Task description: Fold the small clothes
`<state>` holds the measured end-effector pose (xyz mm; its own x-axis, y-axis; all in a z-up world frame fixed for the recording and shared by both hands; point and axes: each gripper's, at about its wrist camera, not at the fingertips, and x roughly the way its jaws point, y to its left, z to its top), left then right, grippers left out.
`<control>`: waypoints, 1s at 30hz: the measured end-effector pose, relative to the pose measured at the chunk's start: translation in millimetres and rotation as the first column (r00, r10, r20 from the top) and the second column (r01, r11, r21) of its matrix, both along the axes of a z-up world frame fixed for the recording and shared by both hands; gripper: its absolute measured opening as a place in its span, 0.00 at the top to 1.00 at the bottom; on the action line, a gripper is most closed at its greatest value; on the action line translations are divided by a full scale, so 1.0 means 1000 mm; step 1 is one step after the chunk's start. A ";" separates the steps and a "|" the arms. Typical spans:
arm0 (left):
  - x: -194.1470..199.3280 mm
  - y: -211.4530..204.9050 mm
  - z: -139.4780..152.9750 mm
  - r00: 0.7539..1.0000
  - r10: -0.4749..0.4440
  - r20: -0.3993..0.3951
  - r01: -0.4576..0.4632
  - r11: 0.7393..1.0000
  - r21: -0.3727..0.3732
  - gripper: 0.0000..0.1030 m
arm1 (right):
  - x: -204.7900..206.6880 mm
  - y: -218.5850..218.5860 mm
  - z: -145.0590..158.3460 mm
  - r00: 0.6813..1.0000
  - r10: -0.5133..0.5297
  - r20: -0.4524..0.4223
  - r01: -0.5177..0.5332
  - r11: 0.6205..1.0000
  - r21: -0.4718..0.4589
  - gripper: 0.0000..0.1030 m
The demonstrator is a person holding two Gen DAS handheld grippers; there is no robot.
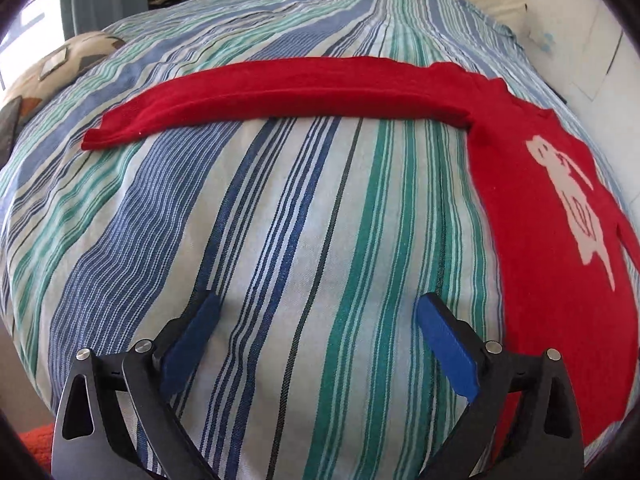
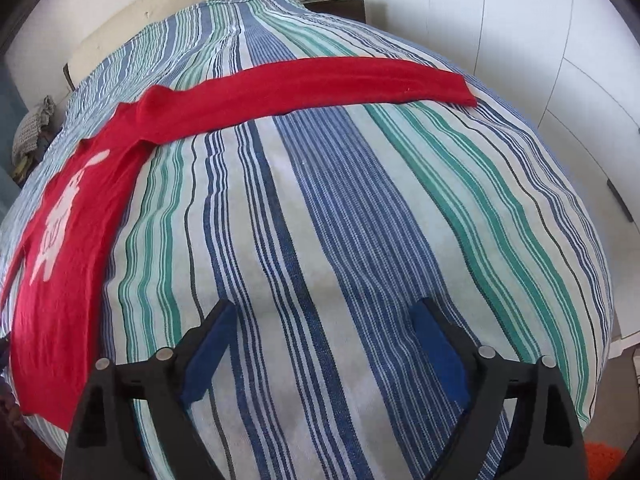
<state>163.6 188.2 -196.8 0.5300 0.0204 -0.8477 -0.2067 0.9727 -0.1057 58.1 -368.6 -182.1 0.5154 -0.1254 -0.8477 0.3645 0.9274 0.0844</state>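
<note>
A small red sweater (image 1: 540,216) with a white figure on its front lies flat on the striped bedspread (image 1: 280,220). One long sleeve (image 1: 280,92) stretches out to the left in the left wrist view. My left gripper (image 1: 318,312) is open and empty, low over the bedspread, short of the sleeve and left of the sweater's body. In the right wrist view the sweater's body (image 2: 68,232) lies at the left and its other sleeve (image 2: 320,84) stretches to the right. My right gripper (image 2: 324,316) is open and empty, short of that sleeve.
The bedspread (image 2: 340,208) covers the whole bed. A patterned cushion (image 1: 60,68) lies at the bed's left side. A cream headboard (image 2: 160,4) stands at the far end, with white wardrobe doors (image 2: 540,40) to the right. A dark nightstand (image 2: 340,6) is beyond the bed.
</note>
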 end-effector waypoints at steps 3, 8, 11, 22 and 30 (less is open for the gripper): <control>-0.001 -0.003 -0.001 1.000 -0.013 -0.006 0.013 1.000 0.011 0.01 | 0.002 0.012 -0.008 0.999 0.018 -0.028 -0.019 0.998 -0.055 0.00; -0.003 -0.005 -0.001 1.000 -0.012 -0.006 0.012 1.000 0.019 0.00 | 0.000 0.012 -0.012 1.000 0.002 -0.024 -0.003 0.998 -0.067 0.00; -0.002 -0.009 -0.002 1.000 -0.008 -0.007 0.008 0.999 0.042 0.00 | -0.001 0.014 -0.012 1.000 0.009 -0.026 -0.011 0.997 -0.082 0.00; -0.001 -0.012 -0.003 1.000 -0.012 -0.010 0.013 0.998 0.068 0.00 | -0.001 0.019 -0.013 0.999 0.008 -0.033 -0.012 0.993 -0.114 0.00; -0.002 -0.014 -0.004 1.000 -0.014 -0.007 0.014 0.997 0.079 0.00 | -0.002 0.020 -0.013 0.999 0.008 -0.032 -0.012 0.993 -0.117 0.00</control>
